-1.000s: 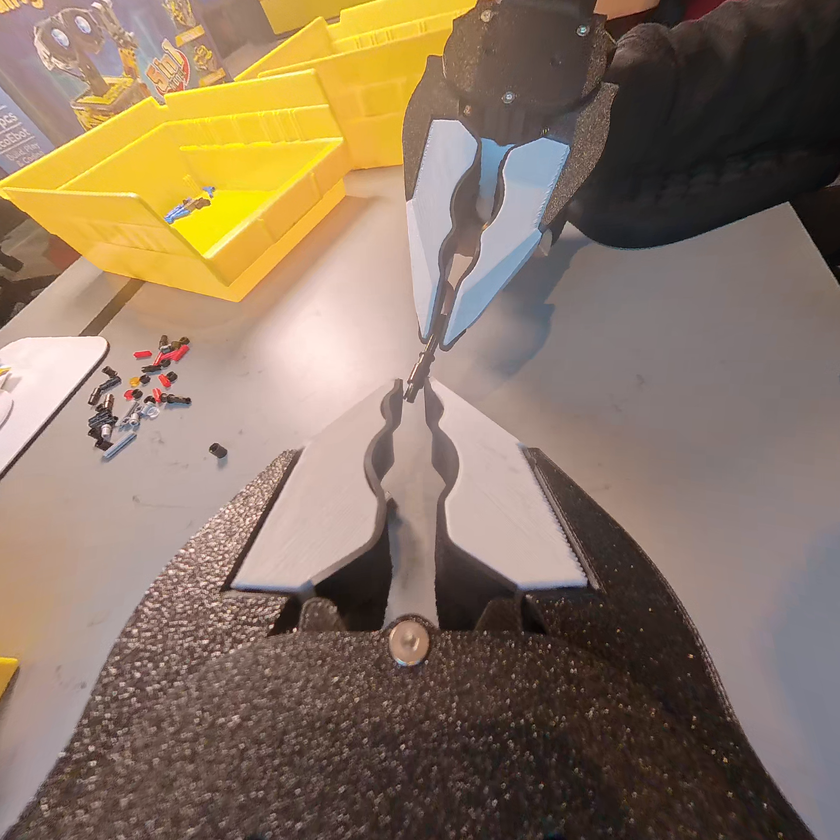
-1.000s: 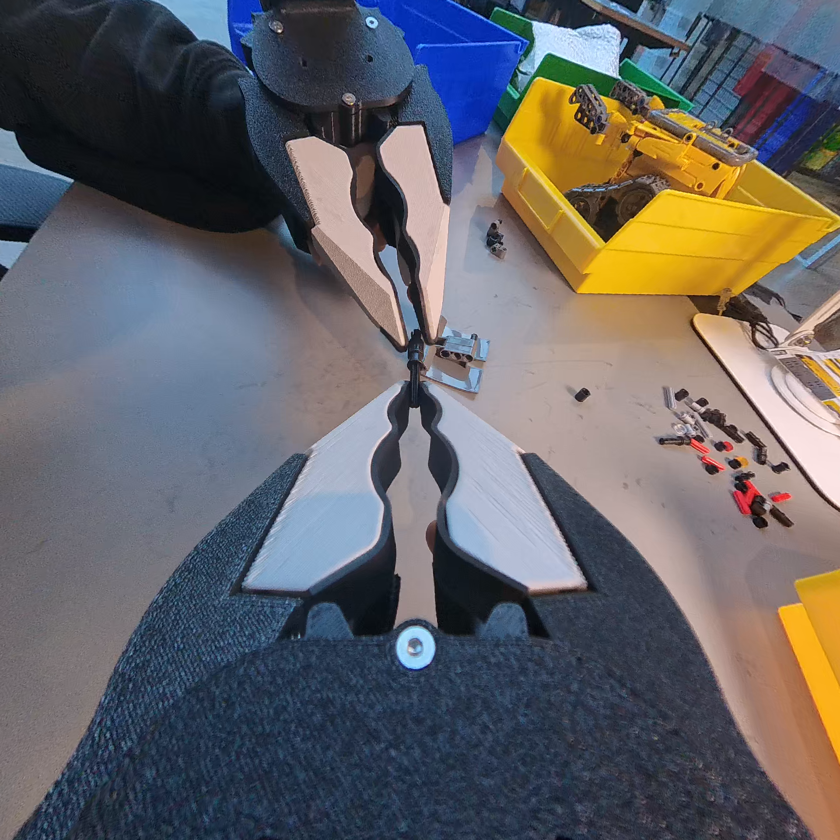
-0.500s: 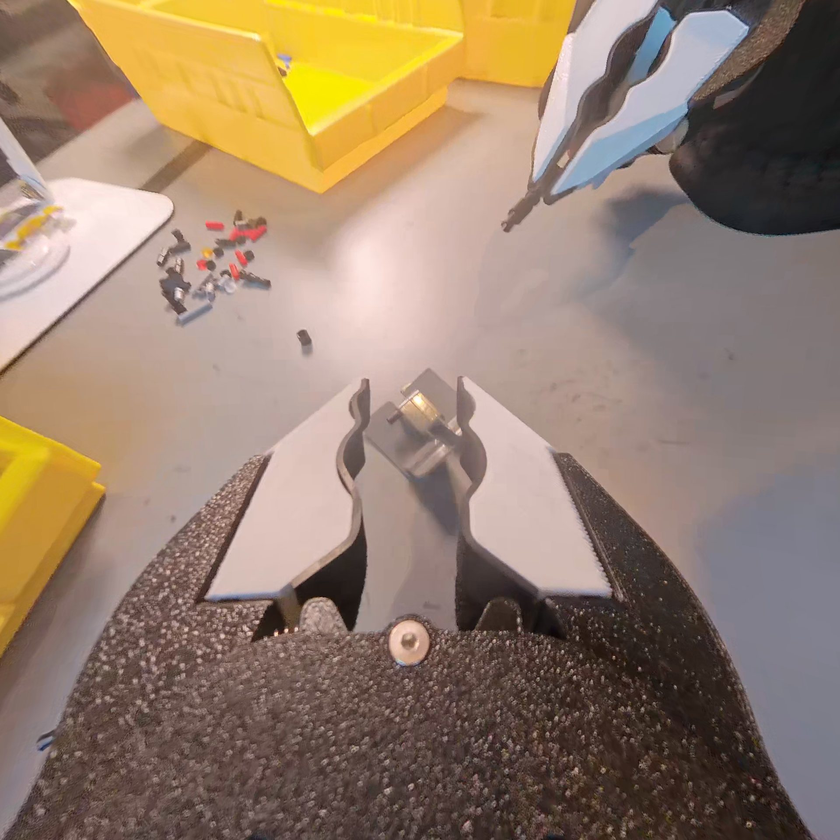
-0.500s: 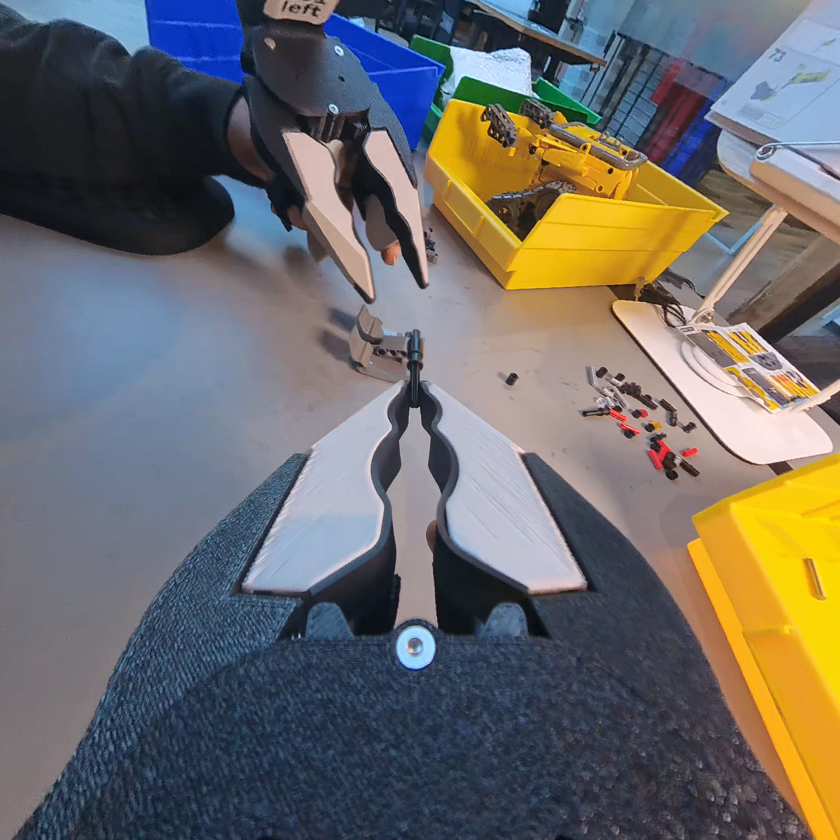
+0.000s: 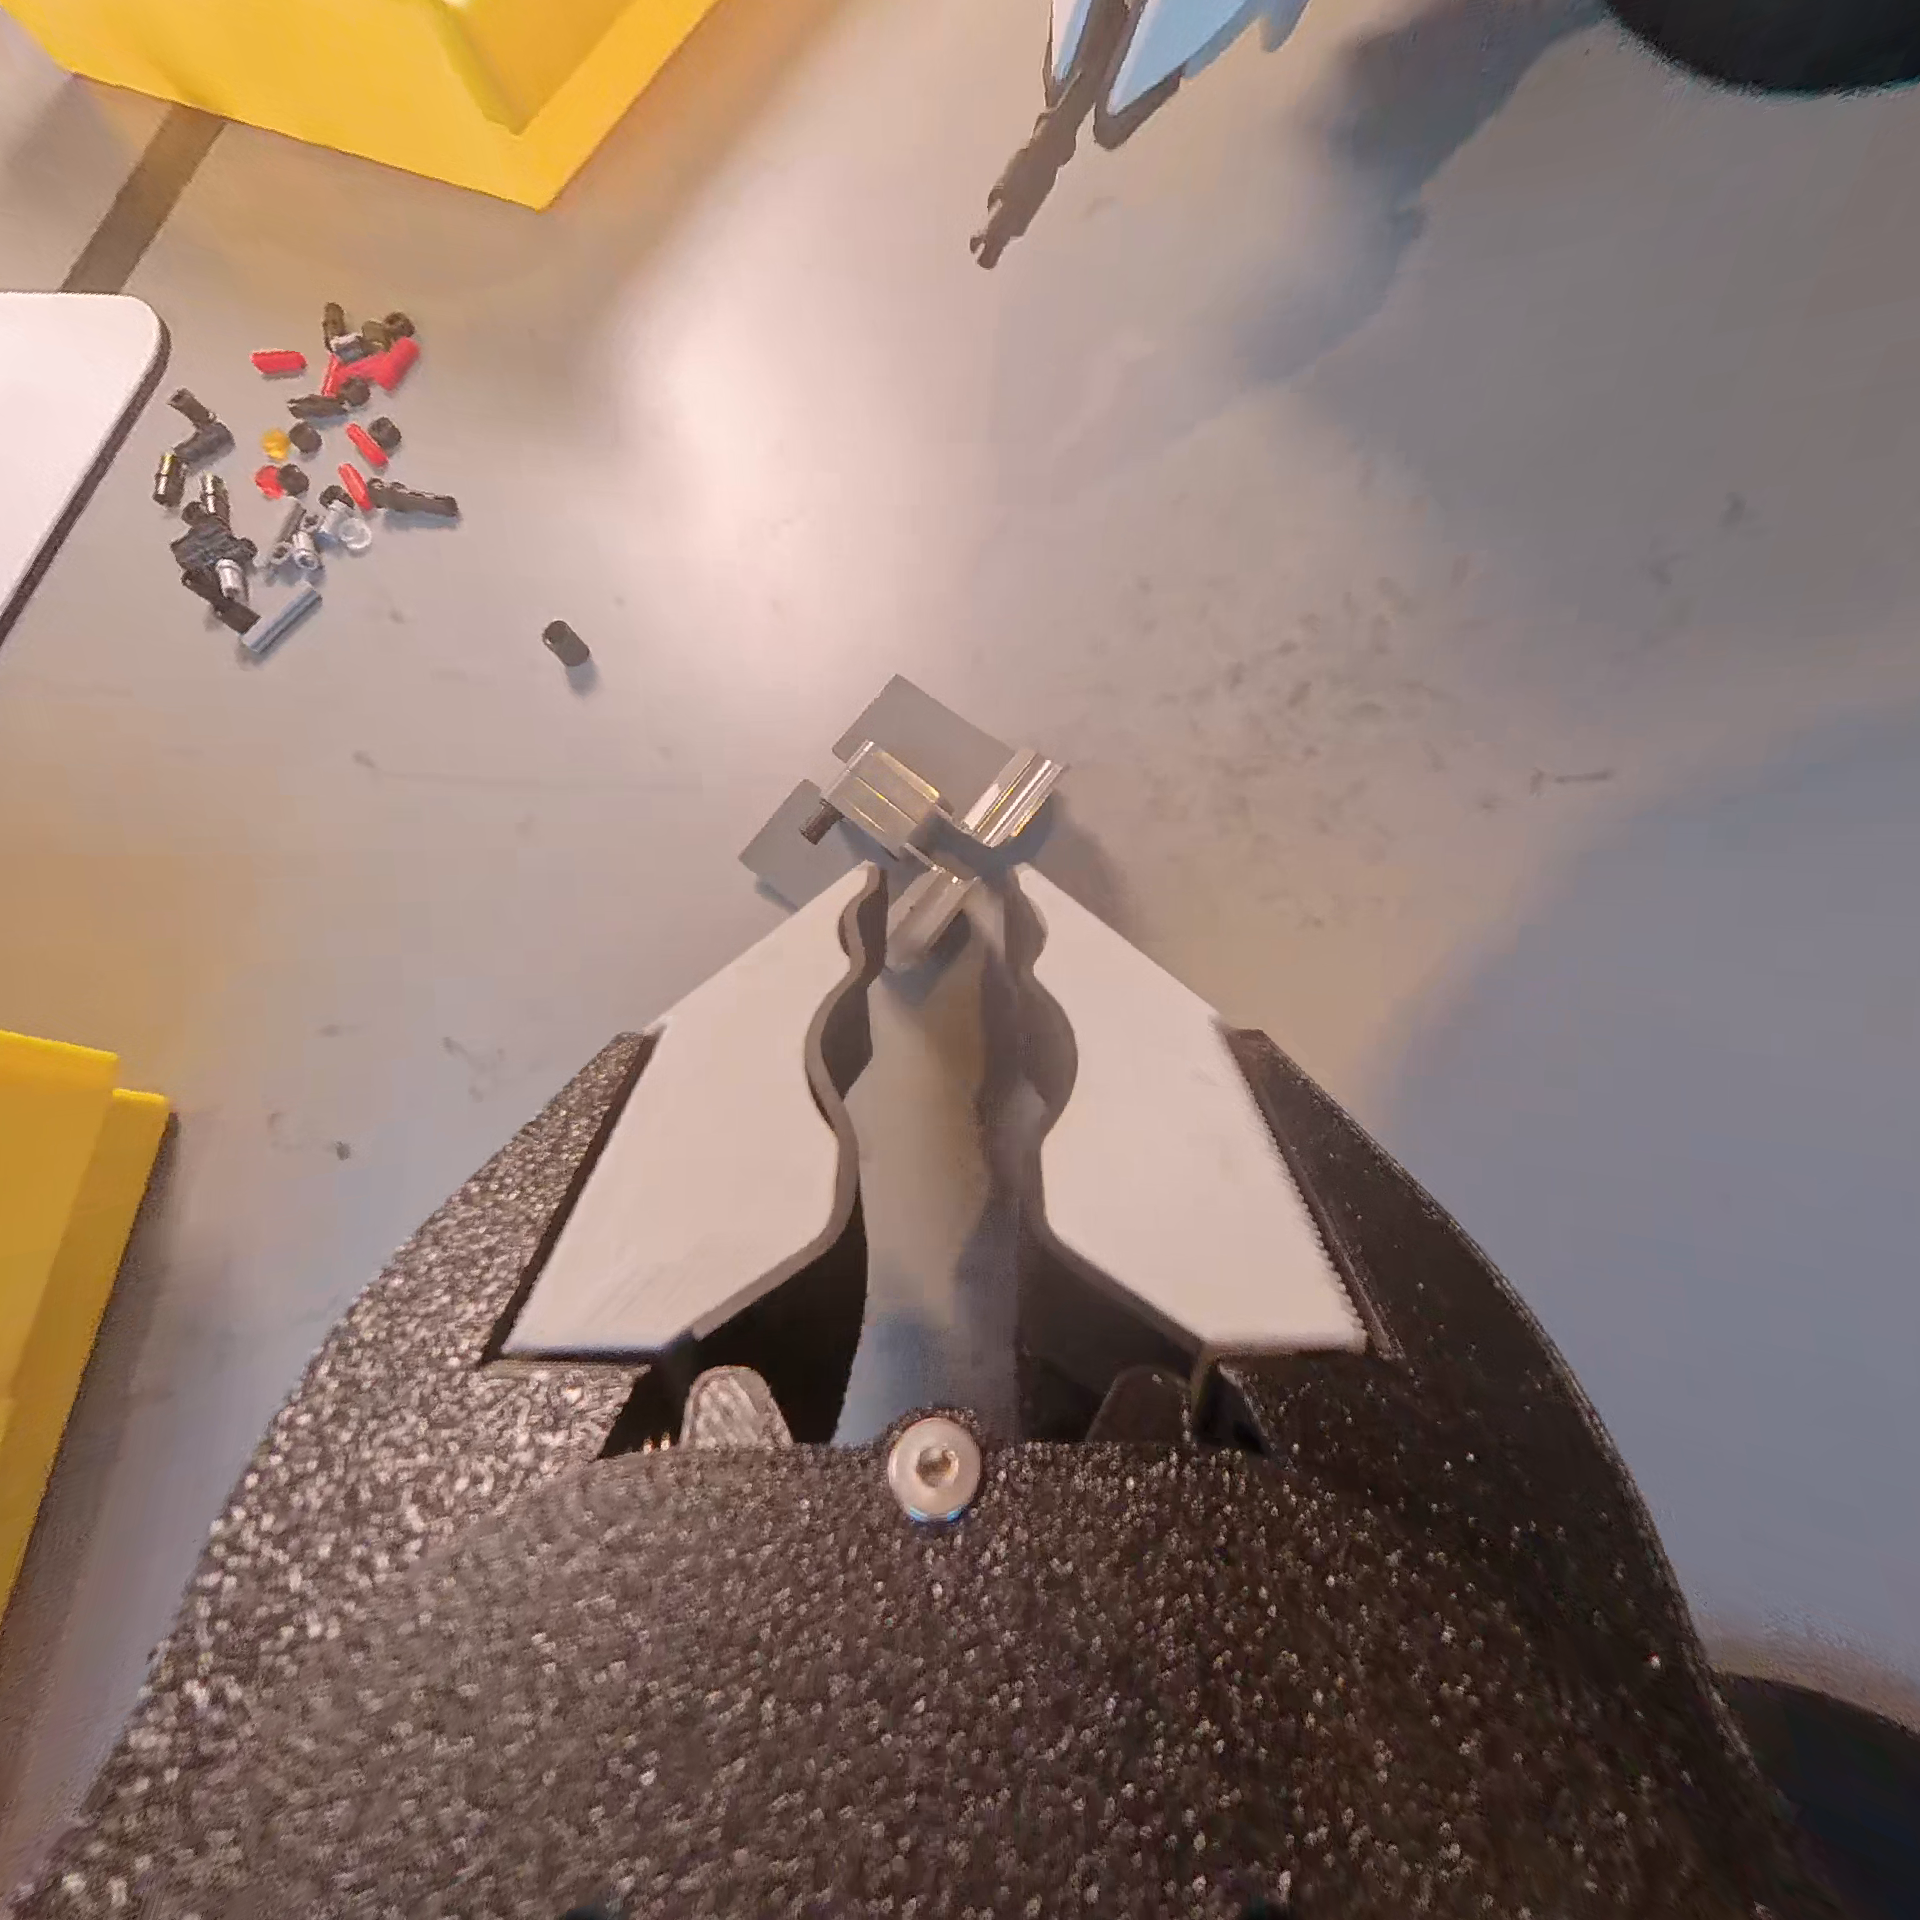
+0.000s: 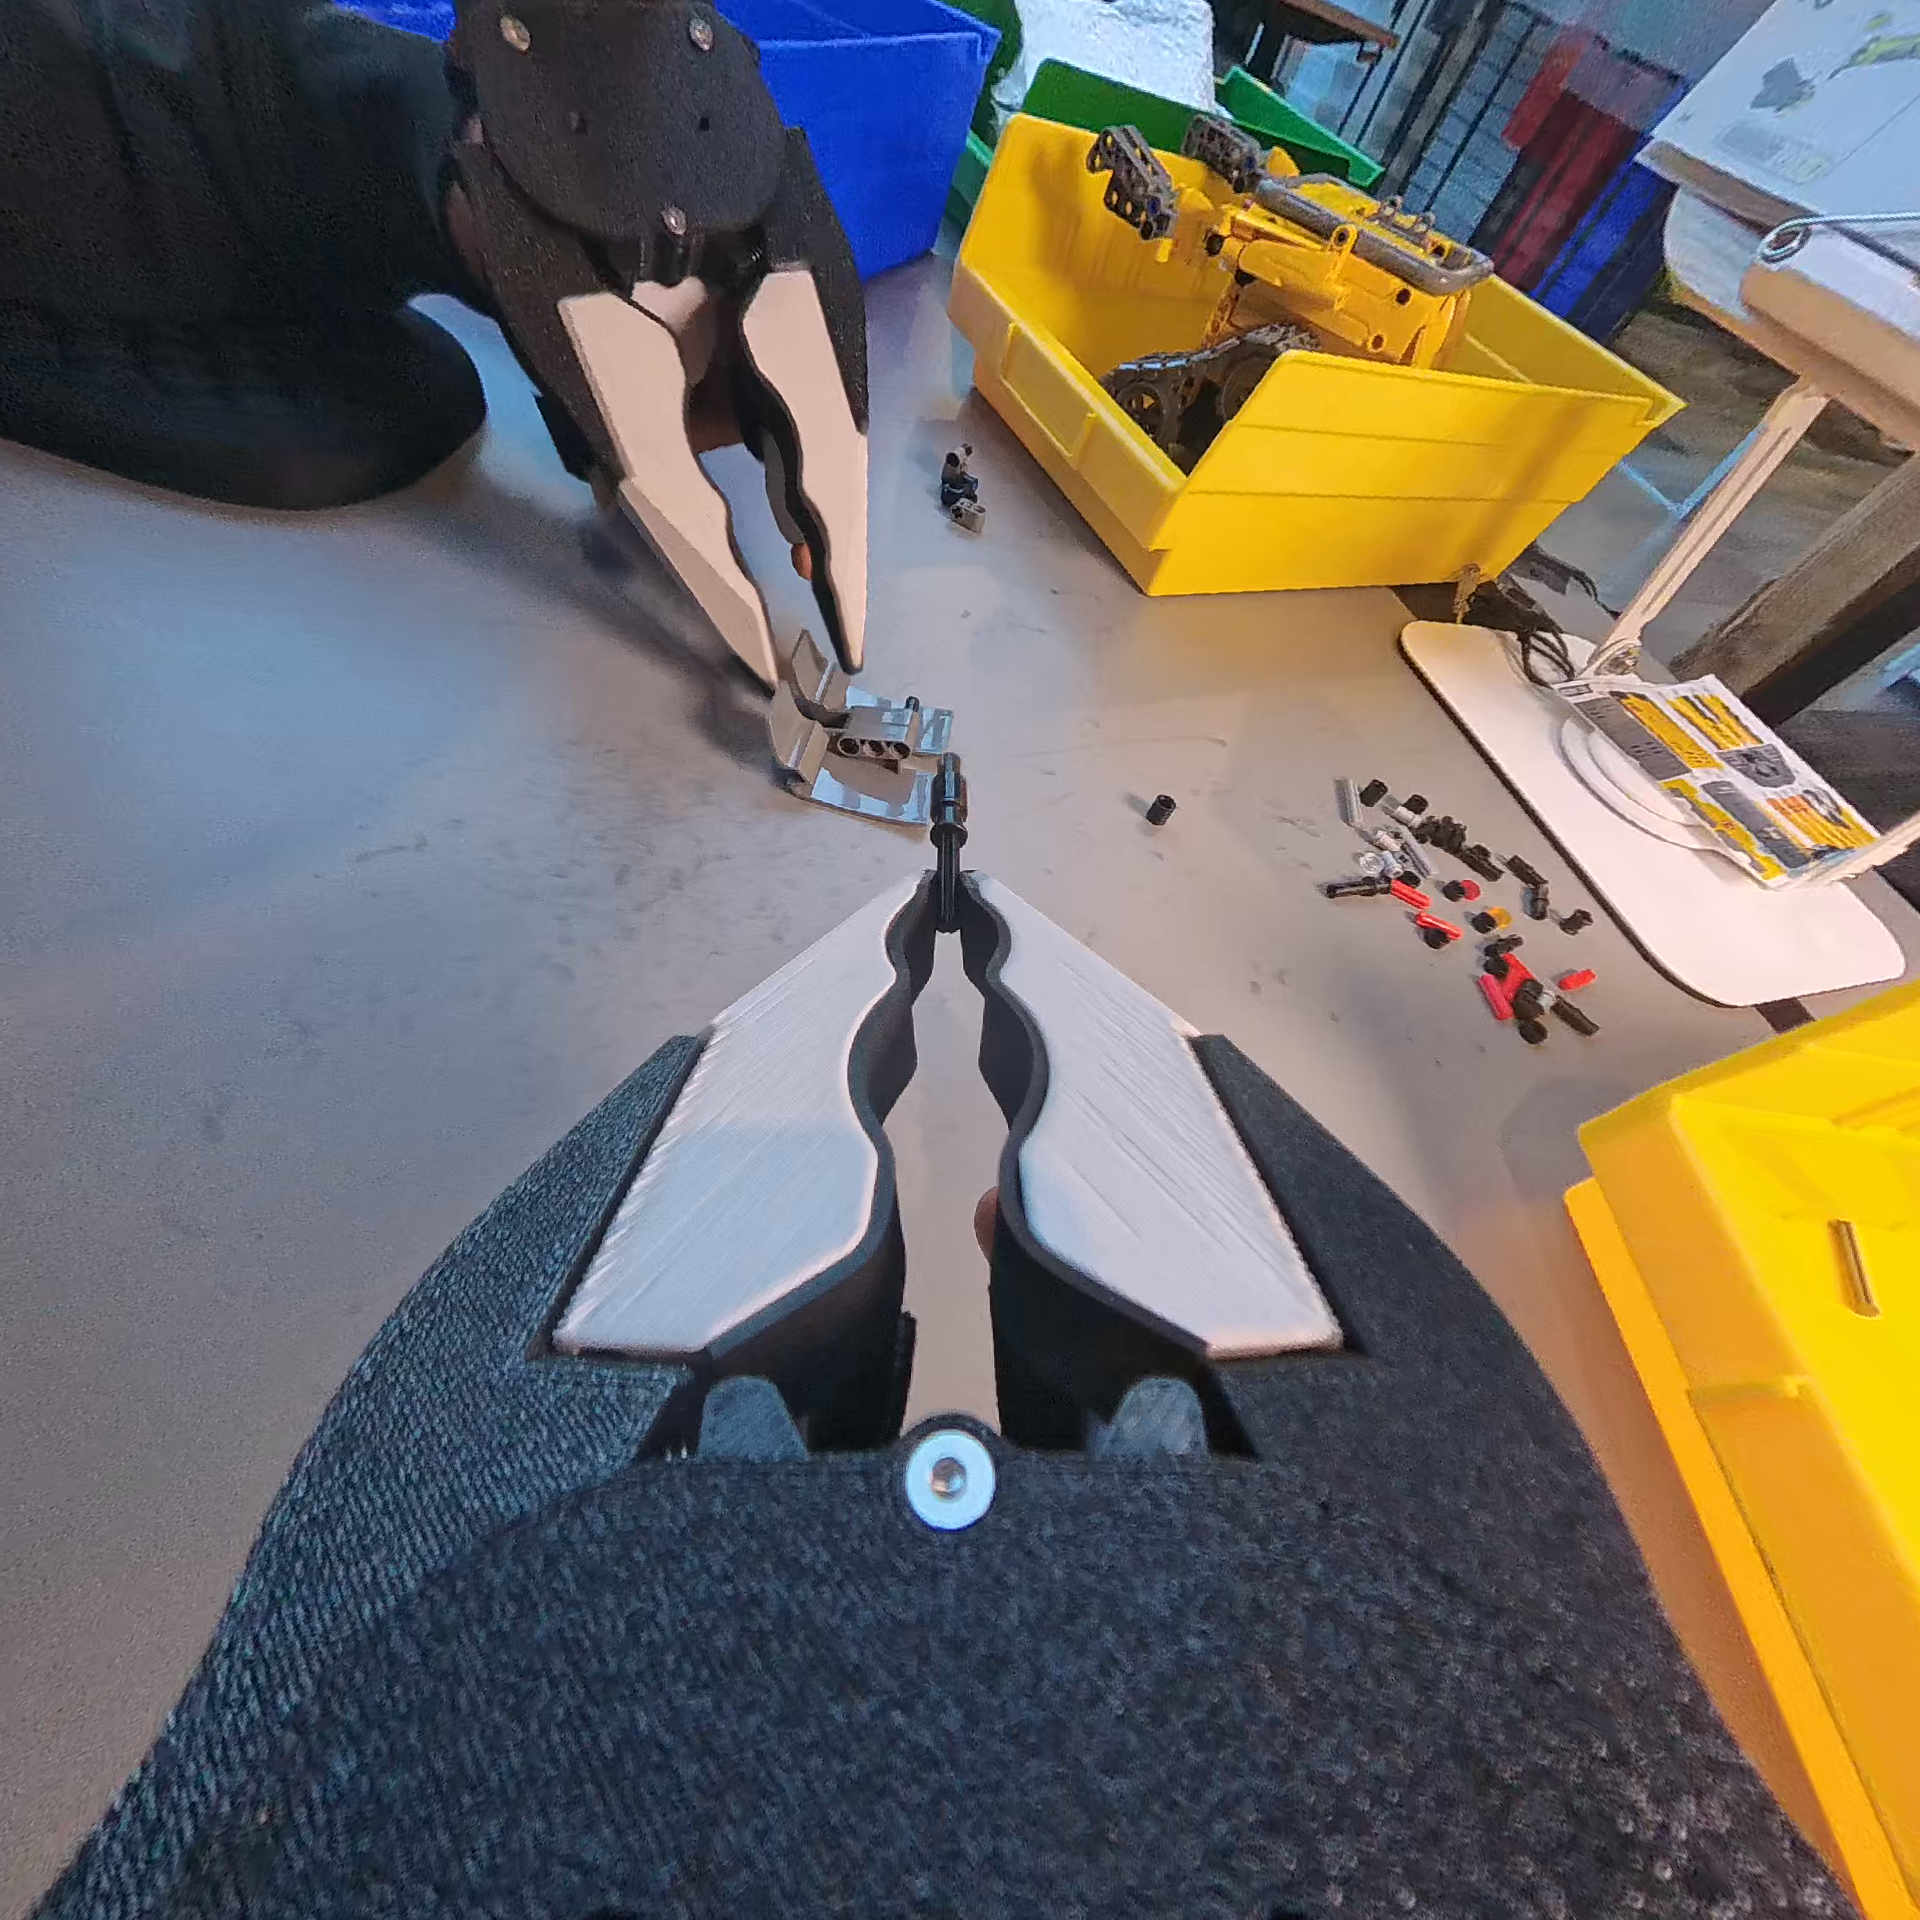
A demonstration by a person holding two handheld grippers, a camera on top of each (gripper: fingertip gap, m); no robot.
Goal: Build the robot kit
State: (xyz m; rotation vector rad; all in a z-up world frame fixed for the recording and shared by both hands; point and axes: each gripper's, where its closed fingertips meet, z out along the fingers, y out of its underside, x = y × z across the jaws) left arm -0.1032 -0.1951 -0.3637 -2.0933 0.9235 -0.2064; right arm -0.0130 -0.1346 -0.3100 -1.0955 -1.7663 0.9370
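Note:
A grey brick assembly [image 5: 914, 800] of flat plates and a holed beam lies on the grey table [image 5: 1351, 623]; it also shows in the right wrist view [image 6: 862, 748]. My left gripper [image 5: 940, 883] is down at the table, its jaws closed on the assembly's upright flap; in the right wrist view [image 6: 816, 670] the flap sits between its tips. My right gripper [image 6: 945, 883] is shut on a thin black pin [image 6: 948, 821] that sticks out past its tips, held above the table just right of the assembly. The pin [image 5: 1023, 197] also shows in the left wrist view.
A pile of small black, red and grey parts [image 6: 1455, 904] lies to the right, with one loose black piece [image 6: 1161, 808] nearer. A yellow bin [image 6: 1351, 488] holds a yellow model. A blue bin [image 6: 883, 156], a white stand base [image 6: 1662, 883] and another yellow bin [image 6: 1766, 1247] ring the table. Tip to tip, the grippers are about 12 cm apart. My left gripper's tips are some 12 cm from the loose black piece [image 6: 1161, 808]. It turns up in the left wrist view [image 5: 560, 642] as well.
My left gripper let go of the pin, opened, dropped to the table and closed on the grey assembly's flap. My right gripper kept the pin and drew back.

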